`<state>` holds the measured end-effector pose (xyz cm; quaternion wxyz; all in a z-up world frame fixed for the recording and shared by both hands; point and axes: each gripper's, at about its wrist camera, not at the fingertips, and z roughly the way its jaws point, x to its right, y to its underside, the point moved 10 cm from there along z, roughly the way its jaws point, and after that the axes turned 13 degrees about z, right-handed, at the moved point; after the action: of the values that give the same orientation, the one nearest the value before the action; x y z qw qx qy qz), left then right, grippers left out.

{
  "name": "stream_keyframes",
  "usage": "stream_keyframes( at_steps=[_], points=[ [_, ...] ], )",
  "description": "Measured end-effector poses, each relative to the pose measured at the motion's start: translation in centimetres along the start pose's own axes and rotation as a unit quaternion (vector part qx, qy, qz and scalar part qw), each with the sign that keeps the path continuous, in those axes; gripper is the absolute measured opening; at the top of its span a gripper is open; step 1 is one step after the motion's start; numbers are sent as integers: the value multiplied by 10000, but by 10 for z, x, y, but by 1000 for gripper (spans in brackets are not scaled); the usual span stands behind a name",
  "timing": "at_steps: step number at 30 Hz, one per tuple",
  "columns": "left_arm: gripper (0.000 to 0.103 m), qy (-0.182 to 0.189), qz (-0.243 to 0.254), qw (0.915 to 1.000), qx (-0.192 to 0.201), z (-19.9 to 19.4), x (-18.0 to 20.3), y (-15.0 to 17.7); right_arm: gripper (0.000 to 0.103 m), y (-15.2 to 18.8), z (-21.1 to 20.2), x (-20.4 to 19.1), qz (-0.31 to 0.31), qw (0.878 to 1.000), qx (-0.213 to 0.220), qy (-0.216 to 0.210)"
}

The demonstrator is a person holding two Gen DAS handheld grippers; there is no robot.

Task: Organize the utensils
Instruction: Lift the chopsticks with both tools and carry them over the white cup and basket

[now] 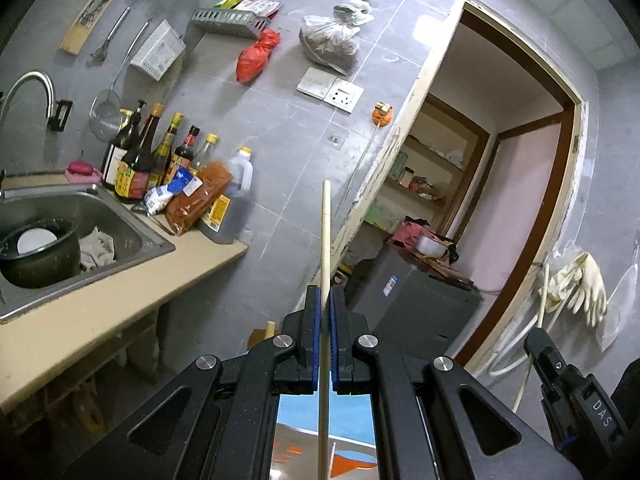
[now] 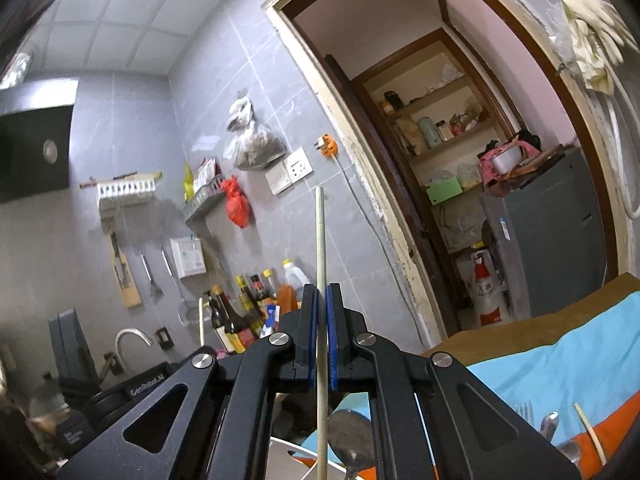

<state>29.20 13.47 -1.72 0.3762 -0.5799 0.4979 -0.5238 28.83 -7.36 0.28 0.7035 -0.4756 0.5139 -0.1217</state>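
Observation:
In the left wrist view my left gripper (image 1: 325, 296) is shut on a pale wooden chopstick (image 1: 325, 236) that runs between the blue pads and sticks out ahead, pointing at the tiled wall beside a doorway. In the right wrist view my right gripper (image 2: 322, 292) is shut on another chopstick (image 2: 320, 240), which has a grey metal-looking end. Low at the right lie a fork (image 2: 524, 412), a spoon (image 2: 549, 424) and a loose chopstick (image 2: 592, 436) on a blue and orange cloth (image 2: 560, 360). A dark spoon (image 2: 348, 432) lies under the right gripper beside a white dish (image 2: 288, 452).
A steel sink (image 1: 120, 216) holding a dark pot (image 1: 40, 260) sits in a beige counter (image 1: 100, 304) at the left. Sauce bottles (image 1: 160, 152) crowd its back edge. A white wall basket (image 1: 158, 50) and hanging tools are above. A grey fridge (image 1: 420, 308) stands in the doorway.

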Motion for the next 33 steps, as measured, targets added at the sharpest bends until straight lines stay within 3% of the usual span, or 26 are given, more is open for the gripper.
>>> stream_keyframes(
  at_steps=[11, 33],
  points=[
    [2, -323, 675, 9971, 165, 0, 6, 22, 3, 34, 1, 7, -340, 9992, -203, 108],
    [3, -440, 1120, 9926, 176, -9, 14, 37, 3, 46, -19, 0, -698, 9970, -322, 94]
  ],
)
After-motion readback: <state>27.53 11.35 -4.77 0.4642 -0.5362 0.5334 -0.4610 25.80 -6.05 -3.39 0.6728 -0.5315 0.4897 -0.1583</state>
